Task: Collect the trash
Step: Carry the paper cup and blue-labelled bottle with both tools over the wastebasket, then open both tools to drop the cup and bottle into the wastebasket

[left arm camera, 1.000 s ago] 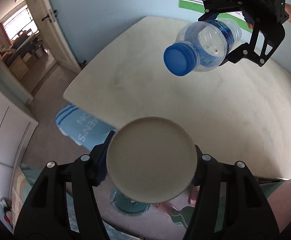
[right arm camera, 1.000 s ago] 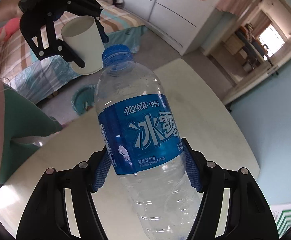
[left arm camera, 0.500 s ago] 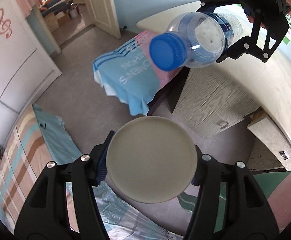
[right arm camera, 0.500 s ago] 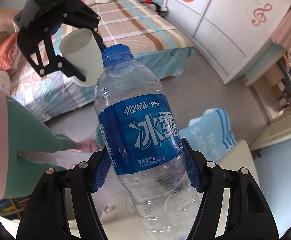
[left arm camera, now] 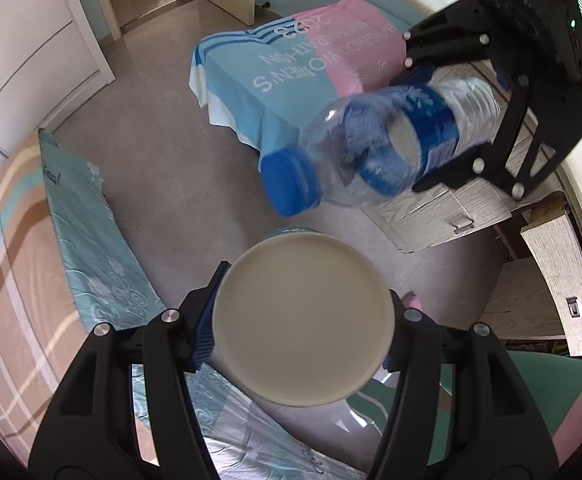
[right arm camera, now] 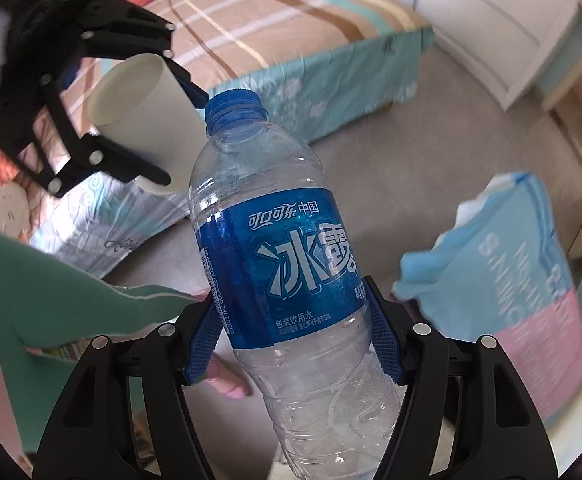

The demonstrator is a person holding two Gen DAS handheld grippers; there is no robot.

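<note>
My left gripper (left arm camera: 299, 328) is shut on a white paper cup (left arm camera: 303, 326), whose round base faces the left wrist camera. The cup also shows in the right wrist view (right arm camera: 147, 120), held by the left gripper (right arm camera: 131, 120) at the upper left. My right gripper (right arm camera: 291, 340) is shut on a clear plastic water bottle (right arm camera: 287, 280) with a blue label and blue cap. In the left wrist view the bottle (left arm camera: 375, 152) hangs in the right gripper (left arm camera: 451, 120) at the upper right, cap toward the cup. Both are held in the air above the floor.
A bed with a striped and teal cover (left arm camera: 51, 240) lies to the left. A blue and pink towel (left arm camera: 303, 64) drapes over a piece of furniture. A wooden desk with drawers (left arm camera: 531, 280) stands at the right. A teal rim (left arm camera: 291, 230) peeks out behind the cup. The person's leg and foot (right arm camera: 227, 384) are below.
Both grippers have swung away from the table and now point down over the floor by the bed. The bottle has come lower and closer to the cup. Both grips are unchanged.
</note>
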